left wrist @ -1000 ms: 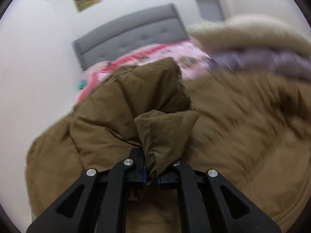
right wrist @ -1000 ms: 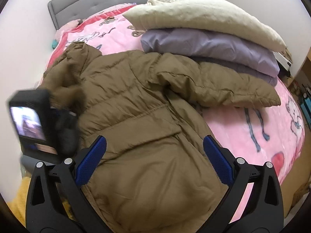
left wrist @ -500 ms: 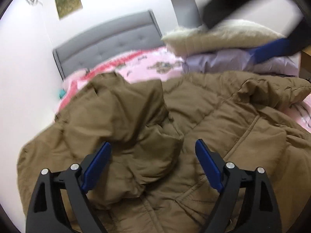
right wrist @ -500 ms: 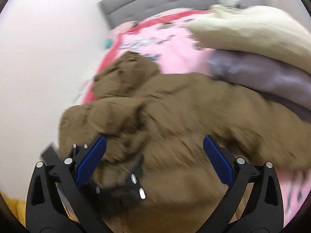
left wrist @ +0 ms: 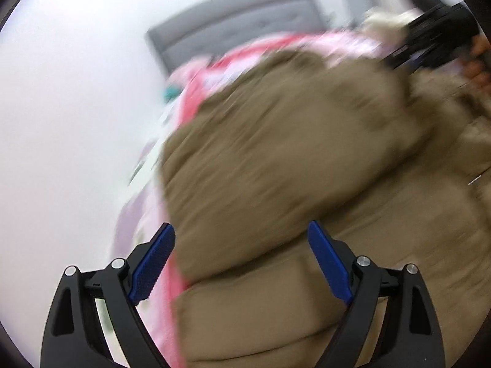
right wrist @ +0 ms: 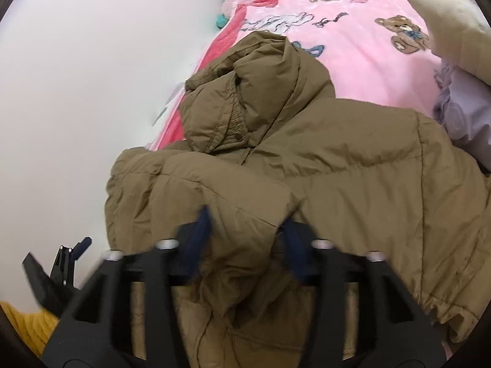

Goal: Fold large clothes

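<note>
L gripper (left wrist: pixel 241 263) has let go of the sleeve, fingers wide, empty. R gripper (right wrist: pixel 245 242) closing on a puffy fold of the brown jacket (right wrist: pixel 337 159), near its hood. Soft, bulky, slick fabric; grab thick folds.

Motion blur smears the brown jacket (left wrist: pixel 276 153) and headboard (left wrist: pixel 233 27) in the left view; the right gripper's (right wrist: pixel 245 239) pads blur too.

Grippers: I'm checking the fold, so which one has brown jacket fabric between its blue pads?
The right gripper, closing on the brown puffer jacket; the left gripper stands open.
</note>
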Demonstrator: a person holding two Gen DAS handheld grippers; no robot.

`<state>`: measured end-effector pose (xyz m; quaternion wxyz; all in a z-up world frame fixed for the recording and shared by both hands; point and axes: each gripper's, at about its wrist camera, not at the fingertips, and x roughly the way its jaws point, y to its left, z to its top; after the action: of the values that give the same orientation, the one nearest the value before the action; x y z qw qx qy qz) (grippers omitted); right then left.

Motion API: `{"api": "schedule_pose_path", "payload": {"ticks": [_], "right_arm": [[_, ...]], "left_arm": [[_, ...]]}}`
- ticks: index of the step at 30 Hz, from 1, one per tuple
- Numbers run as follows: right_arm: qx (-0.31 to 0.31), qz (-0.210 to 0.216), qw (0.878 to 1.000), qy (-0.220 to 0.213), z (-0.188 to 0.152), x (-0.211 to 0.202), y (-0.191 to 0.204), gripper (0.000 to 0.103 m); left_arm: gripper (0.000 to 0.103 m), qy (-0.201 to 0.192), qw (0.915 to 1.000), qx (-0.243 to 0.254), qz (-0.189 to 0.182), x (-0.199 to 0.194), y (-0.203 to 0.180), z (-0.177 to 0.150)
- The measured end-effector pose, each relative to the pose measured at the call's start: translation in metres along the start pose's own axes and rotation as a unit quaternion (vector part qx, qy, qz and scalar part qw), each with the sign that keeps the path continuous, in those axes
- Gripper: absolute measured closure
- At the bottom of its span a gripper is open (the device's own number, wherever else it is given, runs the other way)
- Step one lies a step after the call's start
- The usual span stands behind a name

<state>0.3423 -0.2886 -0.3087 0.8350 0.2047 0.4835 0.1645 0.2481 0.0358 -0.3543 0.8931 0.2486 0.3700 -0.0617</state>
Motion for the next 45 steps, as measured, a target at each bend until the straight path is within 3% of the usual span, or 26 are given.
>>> {"api": "schedule_pose_path", "payload": {"ticks": [1,4,8,9,11,13,15,16,18,22,25,31,34,36,37,40,42,45], "right_arm": [[0.004,0.01,1.0,0.003,0.005,0.002,0.002,0.085],[0.0,0.02,1.0,0.005,0.013,0.0,0.011,0.088],[-0.038,0.015,0.999,-0.002,0.027,-0.005,0.04,0.089],[-0.042,0.017,0.999,-0.002,0.031,-0.005,0.046,0.09],[-0.065,0.005,0.998,-0.007,0.04,-0.005,0.062,0.091],[-0.085,-0.012,0.996,-0.005,0.048,-0.007,0.074,0.093],[-0.078,-0.028,0.997,-0.007,0.056,-0.013,0.079,0.094],[-0.065,-0.032,0.997,-0.008,0.058,-0.015,0.078,0.094],[-0.028,-0.042,0.999,0.002,0.057,-0.016,0.069,0.094],[0.026,-0.105,0.992,0.06,0.037,0.022,0.033,0.094],[0.048,-0.123,0.988,0.074,0.024,0.054,0.005,0.094],[0.041,-0.145,0.983,0.103,0.01,0.087,-0.006,0.087],[0.044,-0.144,0.985,0.082,0.008,0.069,-0.004,0.077],[0.035,-0.14,0.988,0.051,0.007,0.043,0.003,0.07],[0.024,-0.144,0.989,0.027,0.005,0.029,0.008,0.059],[-0.032,-0.154,0.985,-0.066,-0.005,-0.012,0.036,0.04],[-0.071,-0.141,0.981,-0.112,-0.009,-0.028,0.054,0.04],[-0.112,-0.116,0.977,-0.137,-0.008,-0.016,0.077,0.05]], "left_arm": [[0.018,0.017,0.9998,-0.007,-0.001,0.006,0.012,-0.006],[0.021,0.035,0.9984,-0.045,0.0,0.024,0.039,-0.018],[0.031,0.055,0.9945,-0.079,-0.04,0.052,0.062,-0.021],[0.037,0.057,0.9936,-0.085,-0.047,0.059,0.065,-0.017],[0.075,0.059,0.9904,-0.104,-0.069,0.071,0.069,-0.011],[0.086,0.061,0.991,-0.104,-0.059,0.078,0.076,-0.002],[0.089,0.04,0.9919,-0.113,-0.041,0.07,0.083,0.005],[0.089,0.006,0.991,-0.131,-0.026,0.058,0.094,0.011],[0.089,-0.019,0.9918,-0.127,-0.004,0.046,0.095,0.016],[0.089,0.041,0.9982,-0.042,-0.006,0.077,0.064,0.007],[0.089,0.055,0.9984,0.009,-0.005,0.084,0.045,-0.01],[0.089,0.063,0.998,-0.009,-0.008,0.081,0.038,-0.027],[0.085,0.054,0.9985,-0.005,0.006,0.075,0.04,-0.025],[0.061,0.037,0.999,-0.025,0.005,0.061,0.048,-0.026],[0.047,0.025,0.999,-0.035,0.009,0.05,0.053,-0.029],[0.044,0.008,0.9994,-0.033,0.0,0.017,0.06,-0.034],[0.043,-0.007,0.9993,-0.034,-0.014,0.0,0.061,-0.025],[0.027,-0.05,0.9957,-0.065,-0.043,-0.012,0.068,0.01]]}}
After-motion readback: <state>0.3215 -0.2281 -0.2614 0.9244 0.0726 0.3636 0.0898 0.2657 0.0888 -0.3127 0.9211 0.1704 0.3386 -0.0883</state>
